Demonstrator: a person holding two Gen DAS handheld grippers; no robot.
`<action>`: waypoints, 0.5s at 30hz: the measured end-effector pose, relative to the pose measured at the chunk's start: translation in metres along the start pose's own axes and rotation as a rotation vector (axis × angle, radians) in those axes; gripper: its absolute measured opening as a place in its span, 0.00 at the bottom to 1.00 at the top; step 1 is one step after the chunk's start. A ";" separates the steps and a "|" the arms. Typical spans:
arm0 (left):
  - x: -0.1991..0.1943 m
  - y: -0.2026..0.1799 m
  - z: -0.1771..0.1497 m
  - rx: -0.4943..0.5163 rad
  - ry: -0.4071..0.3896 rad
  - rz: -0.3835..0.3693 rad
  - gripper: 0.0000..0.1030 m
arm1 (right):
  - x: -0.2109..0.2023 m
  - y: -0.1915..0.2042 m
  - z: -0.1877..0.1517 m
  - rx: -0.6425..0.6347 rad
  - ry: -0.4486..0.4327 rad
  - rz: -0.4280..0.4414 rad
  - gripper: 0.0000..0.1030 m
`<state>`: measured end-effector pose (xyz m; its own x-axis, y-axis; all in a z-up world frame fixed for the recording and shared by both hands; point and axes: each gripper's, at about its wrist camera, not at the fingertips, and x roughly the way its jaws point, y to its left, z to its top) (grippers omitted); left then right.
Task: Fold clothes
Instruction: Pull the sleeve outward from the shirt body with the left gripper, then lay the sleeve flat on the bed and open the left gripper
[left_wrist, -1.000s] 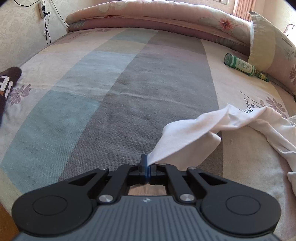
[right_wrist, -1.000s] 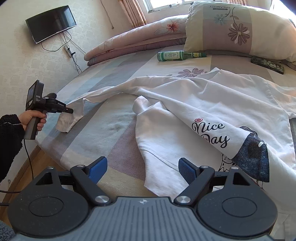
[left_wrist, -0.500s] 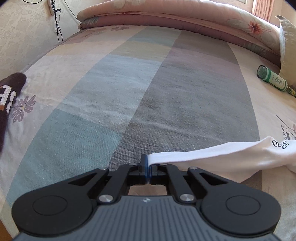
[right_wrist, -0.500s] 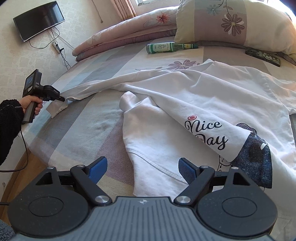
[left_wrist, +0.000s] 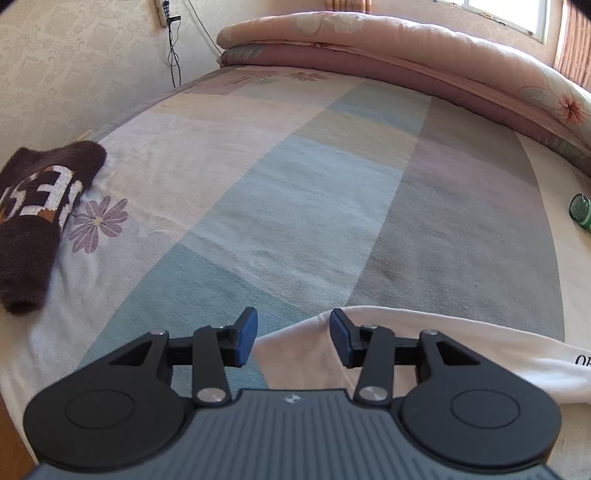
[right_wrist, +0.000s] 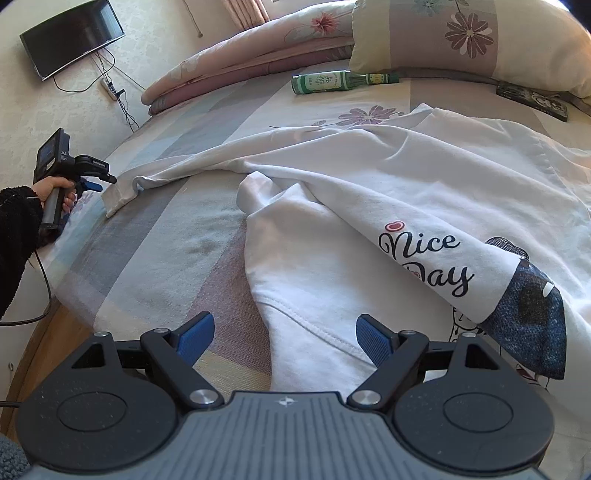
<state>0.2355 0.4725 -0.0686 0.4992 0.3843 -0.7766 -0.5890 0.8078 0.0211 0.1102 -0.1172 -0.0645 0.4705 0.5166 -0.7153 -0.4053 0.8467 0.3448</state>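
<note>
A white long-sleeved shirt (right_wrist: 388, 177) printed "Nice Day" lies spread on the striped bedsheet (left_wrist: 295, 192), its body partly folded over. One sleeve (right_wrist: 207, 162) stretches out toward the bed's left edge. The cuff (left_wrist: 295, 354) rests flat on the sheet beneath my left gripper (left_wrist: 293, 338), whose jaws are opening; the blue pads stand apart from the cloth. In the right wrist view a hand holds the left gripper (right_wrist: 98, 182) at the cuff. My right gripper (right_wrist: 285, 338) stands open just above the shirt's near hem (right_wrist: 314, 332), touching nothing.
A green bottle (right_wrist: 332, 82) and a dark remote (right_wrist: 532, 100) lie near the pillow (right_wrist: 469, 40). A rolled pink quilt (left_wrist: 388, 44) lines the far side. A brown knitted garment (left_wrist: 33, 218) sits at the left bed edge. Wooden floor (right_wrist: 33, 350) lies beyond.
My left gripper drew the sleeve out straight toward the bed's left edge, then its jaws parted and let the cuff drop onto the sheet. The right gripper stayed open, barely shifting.
</note>
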 end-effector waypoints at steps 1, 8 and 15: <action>-0.003 0.006 0.001 -0.018 -0.005 0.009 0.43 | 0.000 0.001 0.000 -0.001 0.000 0.004 0.85; -0.016 0.023 -0.040 -0.235 0.084 -0.286 0.44 | 0.002 0.010 -0.003 -0.014 0.004 0.025 0.85; 0.004 0.036 -0.089 -0.536 0.137 -0.489 0.45 | -0.001 0.013 -0.005 -0.014 0.005 0.030 0.89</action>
<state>0.1596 0.4636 -0.1268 0.7214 -0.0516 -0.6906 -0.5665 0.5296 -0.6313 0.1003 -0.1075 -0.0626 0.4540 0.5415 -0.7076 -0.4305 0.8286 0.3579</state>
